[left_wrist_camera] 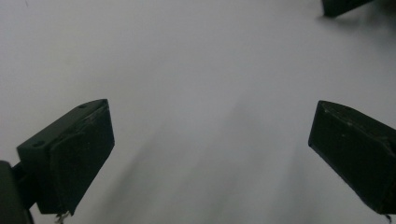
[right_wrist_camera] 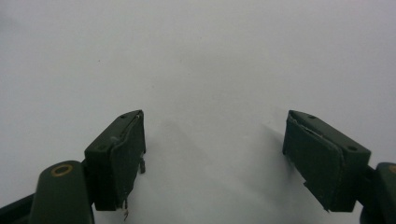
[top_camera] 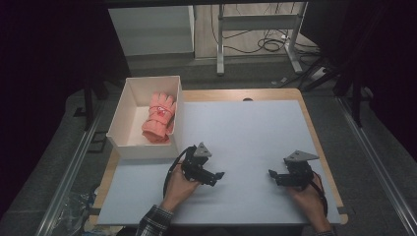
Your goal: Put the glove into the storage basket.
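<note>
A pink knitted glove [top_camera: 159, 118] lies inside a white box [top_camera: 129, 146] at the table's left. My left gripper [top_camera: 218, 176] rests low over the white mat [top_camera: 246, 132], just right of the box's near corner, pointing right. In its own view its jaws stand wide apart with bare mat between them [left_wrist_camera: 210, 135]. My right gripper [top_camera: 271, 175] sits near the front right of the mat, pointing left toward the other one. Its jaws are also spread wide with nothing between them [right_wrist_camera: 212, 140]. A dark tip of the right gripper [left_wrist_camera: 343, 5] shows at the top of the left gripper view.
The wooden table edge [top_camera: 314, 137] frames the mat. Behind the table stand a white cabinet [top_camera: 152, 29] and a metal desk frame [top_camera: 255, 29] with cables on the floor. Dark space lies on both sides.
</note>
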A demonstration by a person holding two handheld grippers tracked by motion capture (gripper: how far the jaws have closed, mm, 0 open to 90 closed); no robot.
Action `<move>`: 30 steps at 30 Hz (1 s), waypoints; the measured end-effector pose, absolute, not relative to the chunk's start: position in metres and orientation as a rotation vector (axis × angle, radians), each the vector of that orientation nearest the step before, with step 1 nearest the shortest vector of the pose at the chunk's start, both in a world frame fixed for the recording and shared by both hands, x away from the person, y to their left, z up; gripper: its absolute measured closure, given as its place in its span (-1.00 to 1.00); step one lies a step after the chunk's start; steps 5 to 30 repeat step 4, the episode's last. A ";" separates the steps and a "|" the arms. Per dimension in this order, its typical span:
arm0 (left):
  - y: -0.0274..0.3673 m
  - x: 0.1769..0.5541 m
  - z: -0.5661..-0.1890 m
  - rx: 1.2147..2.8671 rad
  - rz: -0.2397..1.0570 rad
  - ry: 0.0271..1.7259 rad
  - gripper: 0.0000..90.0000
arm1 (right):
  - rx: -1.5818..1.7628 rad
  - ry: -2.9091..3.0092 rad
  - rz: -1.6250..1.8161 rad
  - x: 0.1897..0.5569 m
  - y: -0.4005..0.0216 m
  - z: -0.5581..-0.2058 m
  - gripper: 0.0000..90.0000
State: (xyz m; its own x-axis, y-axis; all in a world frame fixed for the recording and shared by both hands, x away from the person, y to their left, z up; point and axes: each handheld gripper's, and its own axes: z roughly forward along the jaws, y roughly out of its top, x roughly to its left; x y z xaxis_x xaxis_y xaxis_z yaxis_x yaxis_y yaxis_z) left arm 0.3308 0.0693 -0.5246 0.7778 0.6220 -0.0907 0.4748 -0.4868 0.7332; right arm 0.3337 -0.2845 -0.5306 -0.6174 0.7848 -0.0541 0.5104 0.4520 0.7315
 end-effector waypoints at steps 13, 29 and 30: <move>0.070 0.330 -0.538 2.186 0.235 0.839 -0.99 | 1.097 2.322 0.976 0.334 -0.284 -0.531 -0.52; 0.070 0.330 -0.538 2.186 0.235 0.839 -0.99 | 1.097 2.322 0.976 0.334 -0.284 -0.531 -0.52; 0.070 0.330 -0.538 2.186 0.235 0.839 -0.99 | 1.097 2.322 0.976 0.334 -0.284 -0.531 -0.52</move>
